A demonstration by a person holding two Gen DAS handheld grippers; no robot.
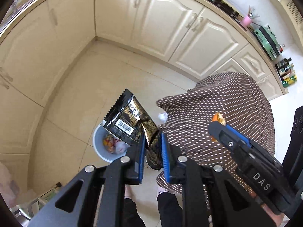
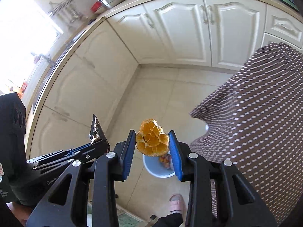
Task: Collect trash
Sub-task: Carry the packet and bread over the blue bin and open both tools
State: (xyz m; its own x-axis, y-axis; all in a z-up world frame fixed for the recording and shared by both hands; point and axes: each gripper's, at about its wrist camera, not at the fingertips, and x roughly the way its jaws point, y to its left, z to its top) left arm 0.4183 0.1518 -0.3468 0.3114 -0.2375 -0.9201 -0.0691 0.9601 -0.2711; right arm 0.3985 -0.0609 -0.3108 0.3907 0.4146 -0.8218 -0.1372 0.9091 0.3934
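Between the left tongs (image 1: 153, 147), pinched near its lower edge, hangs a crinkled black-and-gold foil snack wrapper (image 1: 130, 124) with a barcode; jaws nearly closed on it. Right tongs (image 2: 152, 147) stand partly open around a dried orange peel (image 2: 152, 139) cupped like a half shell, pads bearing on both sides.

Handling, as a judgement:
- Wrapper: near weightless, floppy, slick film. An edge grip works, but the free part flaps and could slide out; a pinch deeper into a fold is safer.
- Peel: light, looks dry and stiffish, brittle at the rim. Squeezing across the widest part holds it; more force may crack it.

Below and ahead of both tongs, on the tiled floor, sits a round pale-blue plastic bin (image 1: 98, 147) with scraps already in it. Wrapper overhangs its rim in the left view; peel sits just above it in the right view.

View differences:
- Left view shows the wrapper's printed face and only a sliver of peel at the right tongs' tip.
- Right view shows the peel's inside and the wrapper's serrated corner only.
- Beside the right tongs, a brown dotted cloth (image 2: 255, 113) covers the desk.
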